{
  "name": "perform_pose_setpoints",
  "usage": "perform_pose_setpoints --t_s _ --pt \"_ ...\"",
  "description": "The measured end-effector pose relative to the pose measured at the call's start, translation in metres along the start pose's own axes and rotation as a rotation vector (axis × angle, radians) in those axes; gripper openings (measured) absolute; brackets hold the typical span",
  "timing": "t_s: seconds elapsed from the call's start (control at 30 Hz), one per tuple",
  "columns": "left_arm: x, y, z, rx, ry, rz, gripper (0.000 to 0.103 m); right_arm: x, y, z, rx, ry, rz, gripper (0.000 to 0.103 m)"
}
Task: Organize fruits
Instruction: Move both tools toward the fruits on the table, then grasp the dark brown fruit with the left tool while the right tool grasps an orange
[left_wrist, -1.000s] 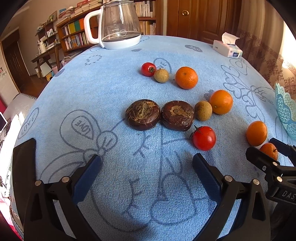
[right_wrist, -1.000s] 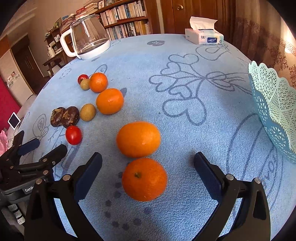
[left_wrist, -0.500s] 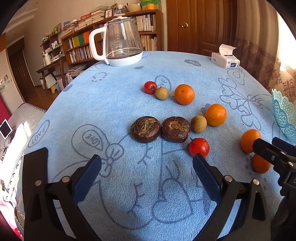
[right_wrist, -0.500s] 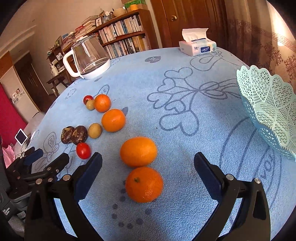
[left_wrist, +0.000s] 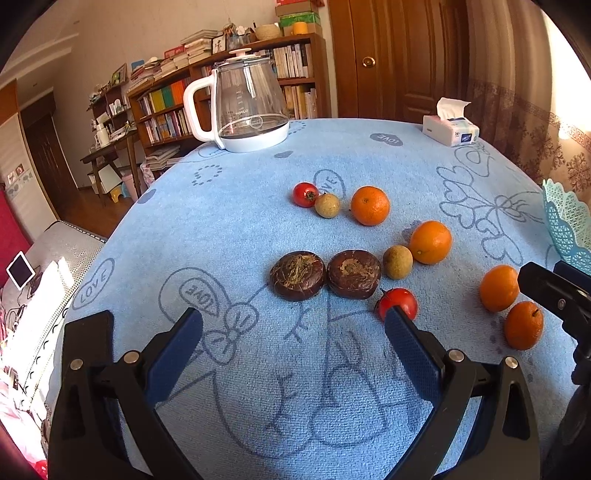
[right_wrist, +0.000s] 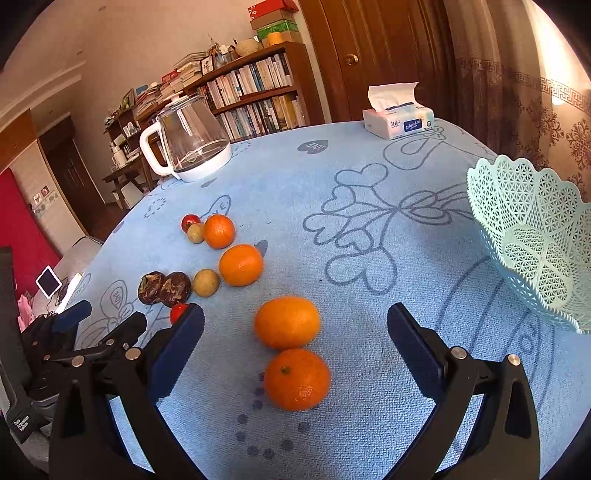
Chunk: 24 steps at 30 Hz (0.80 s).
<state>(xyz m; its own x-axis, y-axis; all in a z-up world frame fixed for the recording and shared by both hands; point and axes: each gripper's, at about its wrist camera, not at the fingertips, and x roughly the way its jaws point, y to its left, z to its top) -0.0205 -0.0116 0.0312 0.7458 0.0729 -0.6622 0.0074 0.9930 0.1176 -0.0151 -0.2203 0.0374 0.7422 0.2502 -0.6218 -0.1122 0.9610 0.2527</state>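
Fruits lie on a blue tablecloth (left_wrist: 229, 229). Two dark brown flat fruits (left_wrist: 297, 275) (left_wrist: 354, 273) sit mid-table, with a brownish round fruit (left_wrist: 397, 262), a red tomato (left_wrist: 397, 302) and several oranges (left_wrist: 430, 242) around them. My left gripper (left_wrist: 293, 345) is open and empty, above the cloth in front of the dark fruits. My right gripper (right_wrist: 295, 343) is open and empty; two oranges (right_wrist: 287, 322) (right_wrist: 297, 379) lie between its fingers' lines. A light blue lattice basket (right_wrist: 535, 240) stands at the right, empty.
A glass kettle (left_wrist: 251, 107) stands at the table's far side, a tissue box (left_wrist: 450, 127) at the far right. A second tomato (left_wrist: 305, 194), a small round fruit (left_wrist: 327, 205) and an orange (left_wrist: 370, 205) lie farther back. The left gripper shows in the right wrist view (right_wrist: 92, 328).
Both grippers have pulled back and risen, so the fruits look smaller and more of the room shows. No fruit has moved. Both stay open.
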Motion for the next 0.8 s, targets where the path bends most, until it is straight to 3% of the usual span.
perform_pose_setpoints --t_s 0.6,0.8 --pt "-0.007 0.018 0.006 -0.034 -0.06 0.013 0.098 -0.022 0.009 0.004 -0.062 -0.11 -0.032 0.101" --pt "0.002 0.021 0.011 -0.058 -0.023 -0.01 0.098 -0.015 0.009 0.003 -0.056 -0.076 -0.017 0.101"
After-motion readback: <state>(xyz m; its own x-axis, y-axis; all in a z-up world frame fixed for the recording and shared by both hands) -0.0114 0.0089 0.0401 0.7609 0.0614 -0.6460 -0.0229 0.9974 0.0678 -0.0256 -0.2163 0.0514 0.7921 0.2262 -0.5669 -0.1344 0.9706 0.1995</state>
